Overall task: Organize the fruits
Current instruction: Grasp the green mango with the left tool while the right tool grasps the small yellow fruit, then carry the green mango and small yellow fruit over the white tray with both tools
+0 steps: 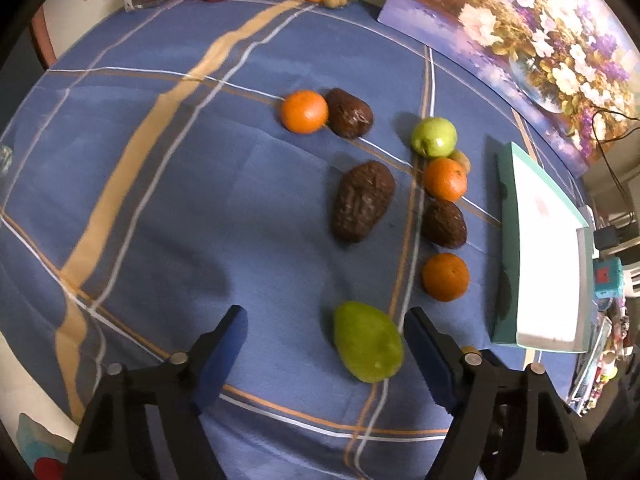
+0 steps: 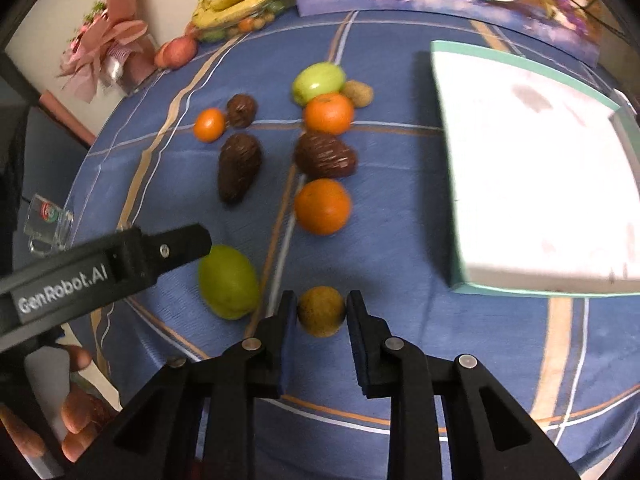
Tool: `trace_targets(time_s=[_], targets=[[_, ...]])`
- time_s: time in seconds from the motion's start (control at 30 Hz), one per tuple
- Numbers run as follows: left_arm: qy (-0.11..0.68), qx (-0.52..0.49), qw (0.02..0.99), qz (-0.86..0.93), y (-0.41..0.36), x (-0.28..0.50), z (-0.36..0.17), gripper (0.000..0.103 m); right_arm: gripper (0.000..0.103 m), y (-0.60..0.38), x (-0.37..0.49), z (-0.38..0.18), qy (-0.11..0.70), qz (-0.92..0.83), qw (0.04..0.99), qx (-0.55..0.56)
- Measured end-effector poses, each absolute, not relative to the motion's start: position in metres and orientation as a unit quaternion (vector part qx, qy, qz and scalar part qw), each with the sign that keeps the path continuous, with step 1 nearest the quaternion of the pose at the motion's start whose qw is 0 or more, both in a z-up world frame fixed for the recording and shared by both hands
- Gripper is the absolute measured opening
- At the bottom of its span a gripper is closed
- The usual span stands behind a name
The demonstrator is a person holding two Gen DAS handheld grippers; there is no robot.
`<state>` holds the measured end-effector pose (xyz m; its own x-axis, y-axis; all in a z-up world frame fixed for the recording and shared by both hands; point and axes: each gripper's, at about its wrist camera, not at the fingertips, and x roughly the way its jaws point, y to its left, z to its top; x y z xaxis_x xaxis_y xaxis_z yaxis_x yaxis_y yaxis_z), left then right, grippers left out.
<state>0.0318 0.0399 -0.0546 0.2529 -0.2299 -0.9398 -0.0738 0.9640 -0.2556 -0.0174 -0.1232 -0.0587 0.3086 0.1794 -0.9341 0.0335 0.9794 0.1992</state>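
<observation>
Grabbing fruit off the blue tablecloth (image 1: 160,200)
Right gripper (image 2: 321,312) is pinching a small brownish fruit (image 2: 321,311); left gripper (image 1: 325,328) is spread around the green fruit (image 1: 368,342), not squeezing it yet.

White lettering reading "GenRobot.AI" runs along the black body of the left gripper (image 2: 176,246), seen from the right wrist camera as it reaches in from the left edge. A small glass mug (image 2: 48,222) lying on the blue checked tablecloth (image 2: 400,360) carries a round red and green emblem, possibly a brand logo, but its lettering is too blurred to read. Faint grey marks on the white top of the box (image 2: 532,176) cannot be read either.
</observation>
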Motion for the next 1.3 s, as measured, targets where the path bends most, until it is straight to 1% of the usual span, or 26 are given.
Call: trace_targets(time_s=[0.13, 0.17, 0.2, 0.37, 0.43, 0.47, 0.5, 0.53, 0.57, 0.83, 0.97, 1.13, 1.3], targets=[[0.614, -0.121, 0.778, -0.058, 0.028, 0.029, -0.057, 0.071, 0.026, -0.139, -0.022, -0.051, 0.578, 0.034, 0.809, 0.101], [0.615, -0.119, 0.777, -0.062, 0.025, 0.029, -0.058, 0.065, 0.026, -0.143, -0.023, -0.050, 0.576, 0.032, 0.810, 0.103], [0.617, -0.117, 0.775, -0.065, 0.021, 0.028, -0.059, 0.062, 0.026, -0.147, -0.024, -0.048, 0.575, 0.031, 0.811, 0.105], [0.624, -0.112, 0.771, -0.063, 0.014, 0.029, -0.065, 0.061, 0.026, -0.159, -0.028, -0.045, 0.573, 0.028, 0.812, 0.107], [0.625, -0.109, 0.771, -0.061, 0.012, 0.027, -0.065, 0.059, 0.026, -0.163, -0.030, -0.044, 0.572, 0.027, 0.812, 0.107], [0.627, -0.107, 0.769, -0.060, 0.011, 0.027, -0.067, 0.054, 0.026, -0.162, -0.030, -0.046, 0.572, 0.026, 0.813, 0.107], [0.628, -0.107, 0.769, -0.060, 0.011, 0.027, -0.067, 0.050, 0.026, -0.164, -0.031, -0.046, 0.572, 0.026, 0.813, 0.108], [0.629, -0.109, 0.767, -0.061, 0.010, 0.026, -0.068, 0.049, 0.026, -0.165, -0.031, -0.046, 0.571, 0.026, 0.813, 0.109], [0.628, -0.113, 0.767, -0.063, 0.009, 0.026, -0.068, 0.044, 0.026, -0.166, -0.031, -0.046, 0.570, 0.026, 0.814, 0.111], [0.606, -0.116, 0.785, -0.052, 0.014, 0.026, -0.060, 0.044, 0.026, -0.177, -0.036, -0.039, 0.559, 0.028, 0.820, 0.120], [0.594, -0.118, 0.794, -0.060, 0.019, 0.021, -0.052, 0.044, 0.026, -0.185, -0.038, -0.029, 0.532, 0.028, 0.835, 0.138], [0.572, -0.120, 0.808, -0.075, 0.015, 0.022, -0.037, 0.044, 0.026, -0.208, -0.038, -0.011, 0.494, -0.014, 0.855, 0.155], [0.552, -0.102, 0.821, -0.099, -0.011, 0.029, -0.021, 0.044, 0.026, -0.245, -0.034, -0.006, 0.483, -0.084, 0.856, 0.165]])
